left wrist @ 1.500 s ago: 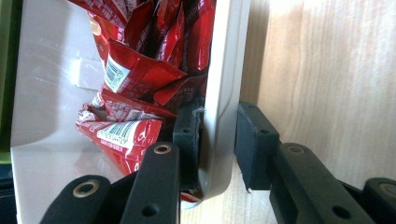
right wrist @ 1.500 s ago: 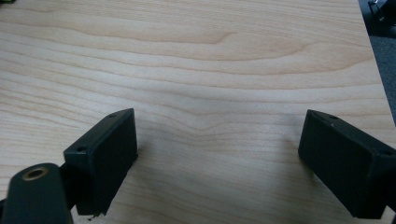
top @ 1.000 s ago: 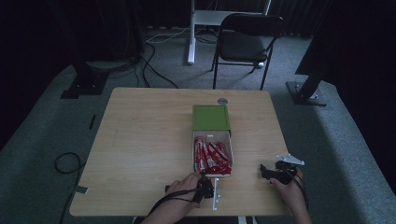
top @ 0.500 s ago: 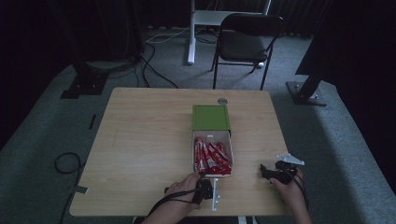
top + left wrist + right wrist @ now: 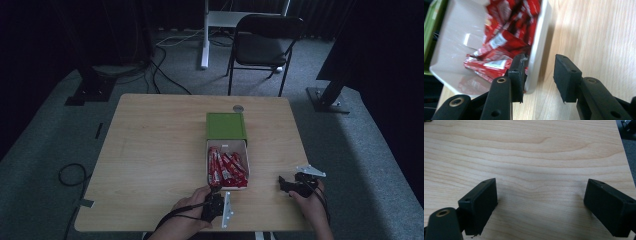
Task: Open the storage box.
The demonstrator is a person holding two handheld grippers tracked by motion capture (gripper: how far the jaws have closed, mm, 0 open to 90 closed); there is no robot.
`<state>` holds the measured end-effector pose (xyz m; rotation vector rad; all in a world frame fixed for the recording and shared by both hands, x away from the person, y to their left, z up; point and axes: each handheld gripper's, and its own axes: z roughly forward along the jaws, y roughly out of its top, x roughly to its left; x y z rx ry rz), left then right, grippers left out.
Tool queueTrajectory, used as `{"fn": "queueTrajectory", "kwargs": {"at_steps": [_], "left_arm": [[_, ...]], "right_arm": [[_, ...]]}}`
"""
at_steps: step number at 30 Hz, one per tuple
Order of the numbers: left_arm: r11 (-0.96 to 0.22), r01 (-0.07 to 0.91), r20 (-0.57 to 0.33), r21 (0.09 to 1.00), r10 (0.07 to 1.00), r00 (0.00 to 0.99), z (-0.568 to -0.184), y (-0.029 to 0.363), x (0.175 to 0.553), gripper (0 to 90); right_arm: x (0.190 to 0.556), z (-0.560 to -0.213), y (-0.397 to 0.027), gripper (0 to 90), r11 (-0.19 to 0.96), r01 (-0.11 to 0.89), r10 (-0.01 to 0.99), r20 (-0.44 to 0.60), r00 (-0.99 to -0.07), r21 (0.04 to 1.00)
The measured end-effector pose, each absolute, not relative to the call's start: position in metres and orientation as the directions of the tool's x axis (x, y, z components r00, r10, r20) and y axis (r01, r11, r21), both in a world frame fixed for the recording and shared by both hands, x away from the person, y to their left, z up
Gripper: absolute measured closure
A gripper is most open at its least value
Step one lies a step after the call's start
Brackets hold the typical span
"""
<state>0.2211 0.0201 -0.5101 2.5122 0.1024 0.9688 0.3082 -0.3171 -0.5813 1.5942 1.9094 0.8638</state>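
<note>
At lower centre I see my left gripper point(image 5: 216, 204) with jaws just parted, straddling the near wall of the white tray point(image 5: 537, 47) of red packets point(image 5: 226, 168), its long axis running up-frame toward the green lid point(image 5: 226, 126), on a wooden table point(image 5: 150, 150) over grey carpet, while my right gripper point(image 5: 292, 184) gapes empty, unmoved.

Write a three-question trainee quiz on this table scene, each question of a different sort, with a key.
1. True or false: the white box holds red packets.
2. Multiple choice: the right gripper has between its jaws: A) a packet B) nothing, just bare table C) the green lid.
3. Fill in: one jaw of the left gripper is inside the box's wall, the other is ____ it.

Key: 1 true; 2 B; 3 outside.
</note>
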Motion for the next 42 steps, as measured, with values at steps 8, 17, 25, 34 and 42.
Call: {"fn": "queueTrajectory", "kwargs": {"at_steps": [8,17,25,34,42], "left_arm": [[-0.798,-0.046,0.530,0.601,0.355,0.770,-0.482,0.040,0.231,63.2],[-0.710,-0.001,0.467,0.704,0.462,0.754,-0.466,0.068,0.245,63.2],[-0.641,0.053,0.408,0.766,0.548,0.730,-0.461,0.094,0.253,63.1],[-0.602,0.132,0.373,0.787,0.635,0.676,-0.467,0.128,0.264,63.1],[-0.554,0.197,0.340,0.809,0.713,0.613,-0.475,0.161,0.274,62.2]], "right_arm": [[0.308,-0.581,-0.317,10.8,0.112,0.663,0.982,0.019,-0.187,0.741],[0.308,-0.581,-0.317,10.8,0.112,0.663,0.982,0.019,-0.187,0.740],[0.308,-0.581,-0.317,10.8,0.112,0.663,0.982,0.019,-0.187,0.741],[0.308,-0.581,-0.317,10.8,0.112,0.663,0.982,0.019,-0.187,0.741],[0.308,-0.582,-0.317,10.8,0.117,0.662,0.982,0.014,-0.190,0.740]]}}
